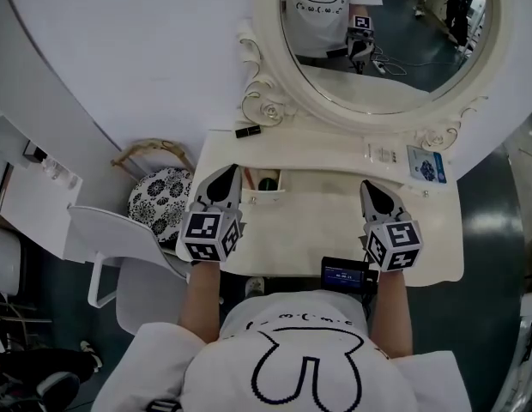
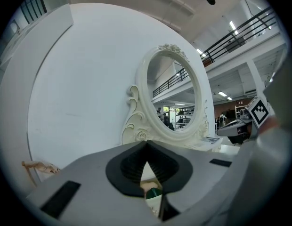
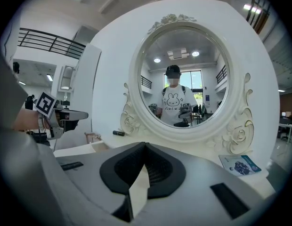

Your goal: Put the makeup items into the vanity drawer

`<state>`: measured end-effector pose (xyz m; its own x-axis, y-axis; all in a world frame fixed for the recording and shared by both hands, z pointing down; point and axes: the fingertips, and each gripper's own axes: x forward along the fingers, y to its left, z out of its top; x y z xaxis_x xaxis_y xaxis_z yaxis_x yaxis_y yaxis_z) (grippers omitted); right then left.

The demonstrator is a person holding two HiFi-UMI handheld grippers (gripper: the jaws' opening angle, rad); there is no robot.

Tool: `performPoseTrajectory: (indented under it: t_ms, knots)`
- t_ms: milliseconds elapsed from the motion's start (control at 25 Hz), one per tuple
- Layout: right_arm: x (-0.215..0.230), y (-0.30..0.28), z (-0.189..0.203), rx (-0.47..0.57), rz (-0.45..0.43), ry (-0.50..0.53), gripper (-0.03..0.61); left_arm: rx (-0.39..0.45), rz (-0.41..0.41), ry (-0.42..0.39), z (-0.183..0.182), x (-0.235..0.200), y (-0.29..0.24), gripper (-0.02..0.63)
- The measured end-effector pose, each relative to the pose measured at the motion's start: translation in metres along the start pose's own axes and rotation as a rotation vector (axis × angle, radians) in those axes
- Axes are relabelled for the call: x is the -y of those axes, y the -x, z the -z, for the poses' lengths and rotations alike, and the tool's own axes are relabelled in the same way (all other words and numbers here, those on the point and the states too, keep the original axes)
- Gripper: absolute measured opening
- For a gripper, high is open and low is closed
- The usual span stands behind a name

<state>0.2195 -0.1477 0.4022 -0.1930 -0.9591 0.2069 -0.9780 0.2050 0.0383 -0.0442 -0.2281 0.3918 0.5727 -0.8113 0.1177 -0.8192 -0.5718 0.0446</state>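
A black lipstick tube (image 1: 247, 131) lies on the white vanity (image 1: 438, 247) at the back left, by the mirror frame; it also shows in the right gripper view (image 3: 118, 133). A small open compartment (image 1: 264, 182) in the vanity top holds a red item and a dark green round item (image 2: 153, 192). My left gripper (image 1: 234, 171) hovers just left of that compartment, shut and empty (image 2: 146, 144). My right gripper (image 1: 366, 184) hangs over the right half of the vanity, shut with nothing in it (image 3: 145, 145). Both point toward the mirror.
A large oval mirror (image 1: 377, 33) in an ornate white frame stands at the back. A blue-printed booklet (image 1: 426, 163) and a small white card (image 1: 382, 153) lie at the back right. A white chair (image 1: 103, 239) and a patterned cushion (image 1: 159, 197) are to the left.
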Motion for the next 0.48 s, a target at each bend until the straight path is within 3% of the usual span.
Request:
performPoseTrajectory:
  t_ms: [480]
  knots:
    - [-0.0014,0.0051,-0.0048,0.000,-0.009,0.033,-0.015,0.009,0.012,-0.019,-0.0067,0.0072,0.0018,0.028]
